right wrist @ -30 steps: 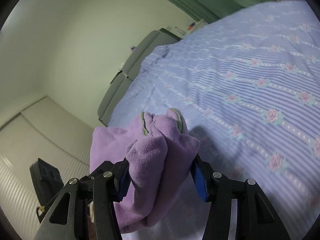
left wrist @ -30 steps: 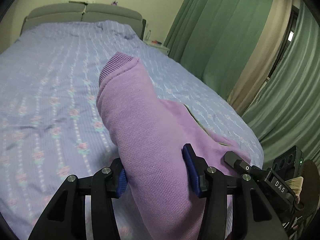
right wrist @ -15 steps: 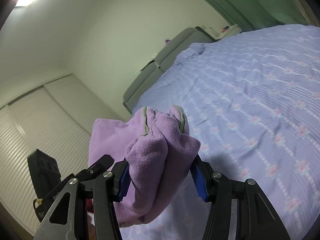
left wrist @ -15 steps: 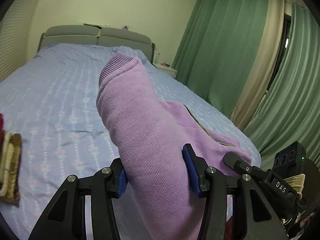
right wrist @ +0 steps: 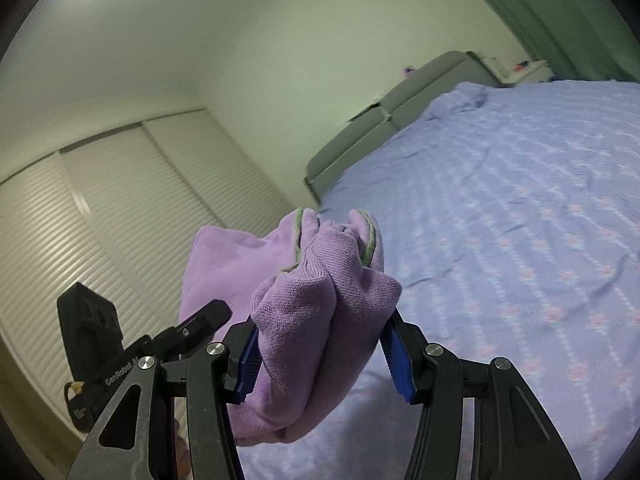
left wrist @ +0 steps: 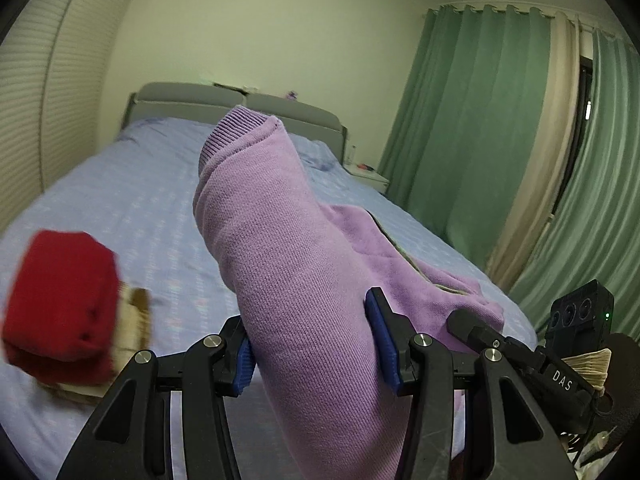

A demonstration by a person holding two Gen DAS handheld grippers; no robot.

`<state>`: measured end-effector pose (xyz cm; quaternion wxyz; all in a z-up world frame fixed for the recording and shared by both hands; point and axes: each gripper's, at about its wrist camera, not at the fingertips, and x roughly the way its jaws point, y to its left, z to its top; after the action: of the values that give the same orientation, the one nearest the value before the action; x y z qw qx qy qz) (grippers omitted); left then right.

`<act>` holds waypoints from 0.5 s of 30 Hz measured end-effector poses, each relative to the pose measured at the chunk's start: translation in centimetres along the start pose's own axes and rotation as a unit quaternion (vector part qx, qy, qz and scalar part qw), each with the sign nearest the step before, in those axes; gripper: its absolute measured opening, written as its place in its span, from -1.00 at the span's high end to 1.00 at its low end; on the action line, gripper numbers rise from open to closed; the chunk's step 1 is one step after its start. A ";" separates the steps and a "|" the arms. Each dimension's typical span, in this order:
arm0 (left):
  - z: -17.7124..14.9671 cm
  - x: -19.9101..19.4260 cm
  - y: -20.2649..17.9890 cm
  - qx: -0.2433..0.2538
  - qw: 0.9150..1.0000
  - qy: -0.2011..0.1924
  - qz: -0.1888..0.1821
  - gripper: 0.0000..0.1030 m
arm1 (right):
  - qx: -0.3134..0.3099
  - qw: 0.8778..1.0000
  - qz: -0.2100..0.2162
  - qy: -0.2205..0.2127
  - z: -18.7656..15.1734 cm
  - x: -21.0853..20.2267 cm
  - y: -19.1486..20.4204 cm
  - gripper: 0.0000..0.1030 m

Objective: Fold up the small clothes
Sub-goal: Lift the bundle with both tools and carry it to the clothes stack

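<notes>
A folded purple knit garment (left wrist: 280, 240) hangs between both grippers, lifted above the bed (left wrist: 152, 208). My left gripper (left wrist: 312, 344) is shut on one thick folded end with a ribbed cuff. My right gripper (right wrist: 320, 348) is shut on the other bunched end (right wrist: 328, 288), which has a green-edged hem. The right gripper's body (left wrist: 552, 368) shows in the left wrist view, and the left gripper's body (right wrist: 120, 364) shows in the right wrist view.
A stack of folded clothes with a red piece on top (left wrist: 60, 300) lies on the blue flowered bedspread at lower left. Grey headboard (left wrist: 224, 100) at the far end, green curtains (left wrist: 480, 120) to the right, slatted wardrobe doors (right wrist: 100, 216) to the left.
Both grippers have swung left and tilted up with the purple garment held. The stack with the red piece has come into the left wrist view and looms nearer.
</notes>
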<state>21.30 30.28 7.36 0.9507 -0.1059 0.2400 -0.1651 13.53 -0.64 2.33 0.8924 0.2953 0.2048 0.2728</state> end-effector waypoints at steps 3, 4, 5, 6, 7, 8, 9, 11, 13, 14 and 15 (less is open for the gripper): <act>1.2 -2.1 2.2 0.016 1.000 -0.011 0.021 0.04 | -0.011 1.000 0.023 0.016 -0.7 2.2 2.7 -0.05; 1.4 -2.7 3.0 0.020 0.999 -0.013 0.027 0.04 | -0.015 0.999 0.028 0.020 -1.0 2.9 3.4 -0.05; 1.8 -3.2 4.0 0.022 0.999 -0.014 0.032 0.04 | -0.023 0.999 0.034 0.024 -1.3 3.8 4.5 -0.05; 2.1 -3.7 4.9 0.023 0.999 -0.014 0.035 0.04 | -0.030 0.998 0.038 0.029 -1.5 4.5 5.4 -0.05; 2.5 -4.2 6.4 0.017 0.999 -0.014 0.038 0.04 | -0.037 0.998 0.044 0.032 -1.8 5.4 6.4 -0.05; 2.7 -4.7 7.3 0.013 0.999 -0.013 0.040 0.04 | -0.040 0.997 0.050 0.036 -2.1 6.3 7.2 -0.05; 3.0 -5.2 8.7 0.009 0.999 -0.012 0.044 0.04 | -0.043 0.997 0.055 0.040 -2.3 7.1 8.0 -0.05; 3.5 -5.8 10.7 0.003 0.999 -0.012 0.051 0.04 | -0.047 0.996 0.065 0.050 -2.9 9.1 9.6 -0.05; 4.1 -6.4 13.1 0.001 0.998 -0.011 0.065 0.05 | -0.050 0.994 0.077 0.064 -3.9 11.1 11.3 -0.05; 4.3 -6.7 14.0 0.003 0.997 -0.011 0.071 0.05 | -0.051 0.993 0.080 0.071 -4.2 12.1 11.9 -0.05; 4.6 -7.0 15.1 0.007 0.997 -0.014 0.078 0.05 | -0.055 0.992 0.084 0.079 -4.7 13.2 12.7 -0.05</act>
<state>21.73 47.33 10.00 0.9648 -0.0823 0.2329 -0.0909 16.60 17.91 4.26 0.8621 0.2397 0.2340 0.3803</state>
